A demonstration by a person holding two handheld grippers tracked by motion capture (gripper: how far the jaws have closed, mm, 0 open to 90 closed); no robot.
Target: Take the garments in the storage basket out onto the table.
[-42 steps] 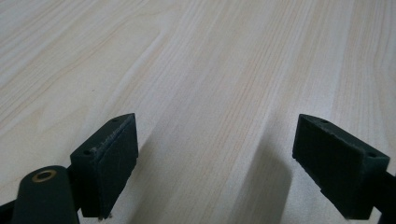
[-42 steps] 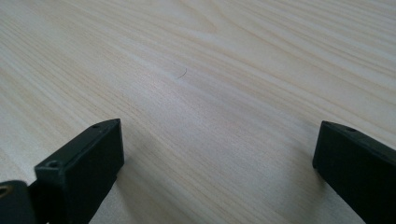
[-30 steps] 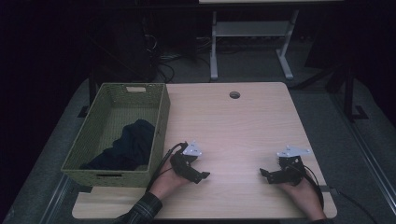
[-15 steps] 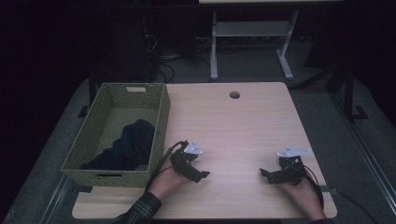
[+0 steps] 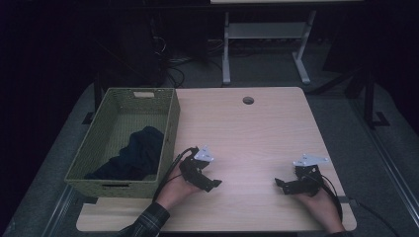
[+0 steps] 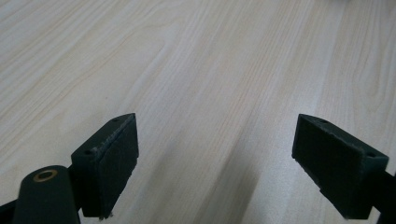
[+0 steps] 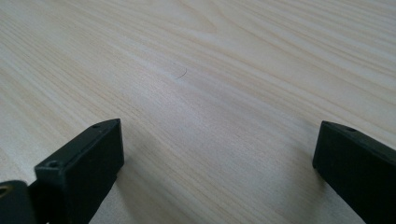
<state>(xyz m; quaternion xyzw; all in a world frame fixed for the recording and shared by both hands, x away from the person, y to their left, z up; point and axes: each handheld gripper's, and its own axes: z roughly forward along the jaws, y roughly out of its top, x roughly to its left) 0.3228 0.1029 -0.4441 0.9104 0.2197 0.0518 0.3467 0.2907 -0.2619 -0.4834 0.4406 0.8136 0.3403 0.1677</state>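
High view: left gripper [image 5: 213, 184], right gripper [image 5: 279, 183] low on table [image 5: 257, 133], jaws spread.

Bare table [image 5: 247, 143] lies ahead; the basket [image 5: 170, 128] walls off the left.

High view is pretty dim overall: the worktop [image 5: 257, 133] is the one lit patch and everything around it drops off into near black. It's soft and a bit grainy too. Both gripper views are much brighter, with even light on the pale wood grain. The black jaws blur at the bottom edge and throw soft shadows onto the wood.
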